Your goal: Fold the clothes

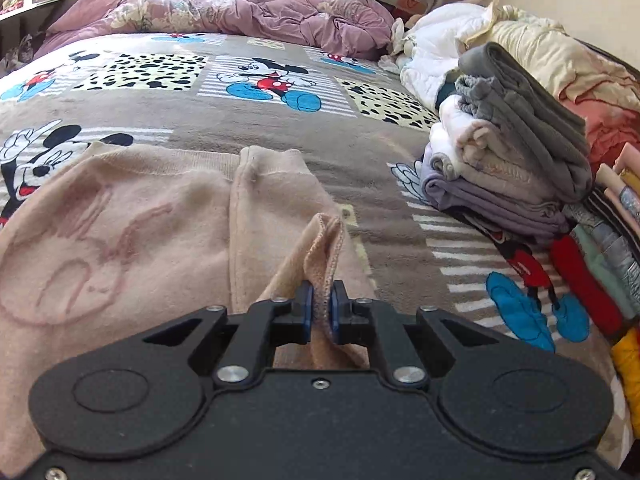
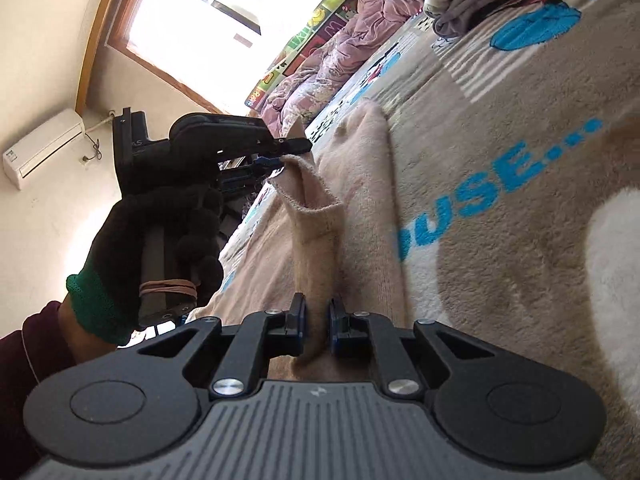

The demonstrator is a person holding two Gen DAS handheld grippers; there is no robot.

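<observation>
A pale pink sweater (image 1: 120, 232) with a faint outlined drawing lies spread on the Mickey Mouse blanket (image 1: 280, 120). My left gripper (image 1: 321, 304) is shut on the sweater's sleeve cuff (image 1: 326, 236), which stands up between its blue pads. In the right wrist view, my right gripper (image 2: 316, 320) is shut on the same sleeve (image 2: 316, 240) lower down. The left gripper (image 2: 280, 156), held by a black-gloved hand (image 2: 160, 240), pinches the cuff above the bed. The sleeve is lifted between the two grippers.
A stack of folded clothes (image 1: 512, 152) in grey, white and lilac stands on the right, with more folded items (image 1: 600, 256) beside it. A crumpled purple quilt (image 1: 240, 12) lies at the bed's far end. A cream pile (image 1: 540, 44) lies at far right.
</observation>
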